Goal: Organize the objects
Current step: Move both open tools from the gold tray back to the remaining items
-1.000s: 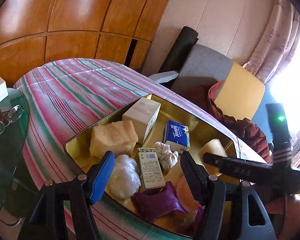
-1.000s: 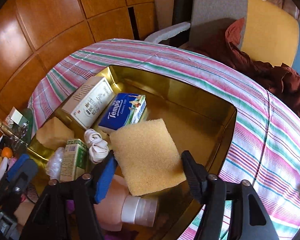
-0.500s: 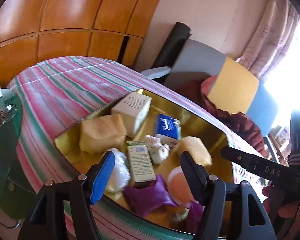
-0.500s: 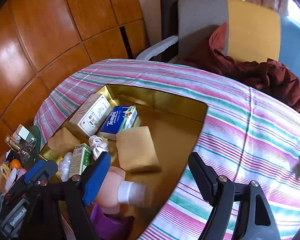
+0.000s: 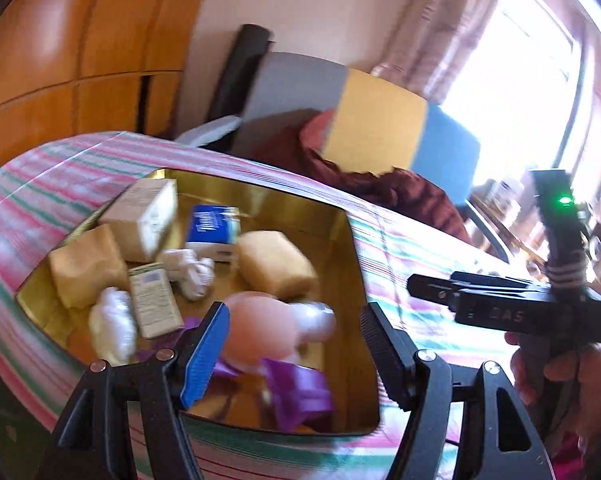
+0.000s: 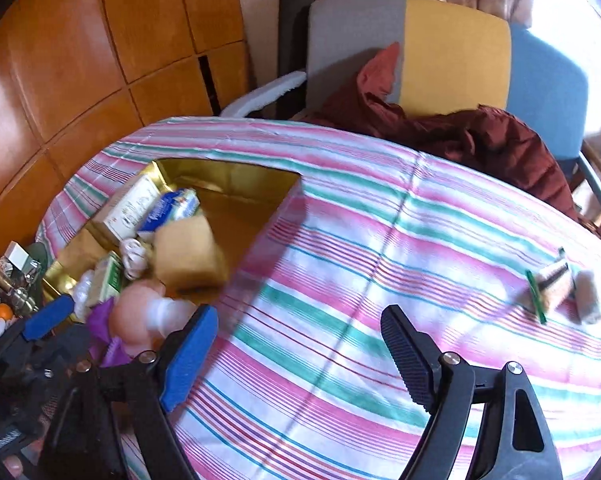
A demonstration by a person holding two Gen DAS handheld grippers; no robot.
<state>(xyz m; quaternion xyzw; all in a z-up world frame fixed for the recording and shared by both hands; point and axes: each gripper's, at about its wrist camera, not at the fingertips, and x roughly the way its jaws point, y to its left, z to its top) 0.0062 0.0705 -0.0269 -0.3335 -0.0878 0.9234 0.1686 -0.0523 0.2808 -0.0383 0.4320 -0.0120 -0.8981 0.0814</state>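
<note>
**Both hand-held grippers empty, leftover items far right**

Left wrist view: my left hand-held gripper [image 5: 296,344] is wide open and holds nothing, near the gold tray [image 5: 352,248] on the striped bench [image 5: 400,248]. The pink bottle [image 5: 260,332] lies on its side, long axis left to right, white cap to the right. Its round body could roll against the sponge [image 5: 276,264].

Right wrist view: my right hand-held gripper [image 6: 300,356] is opening, nothing between its jaws. The small packet [image 6: 554,284] lies far right on the bench, well apart from the tray; it is blurred, so a hurried grasp may miss.
</note>
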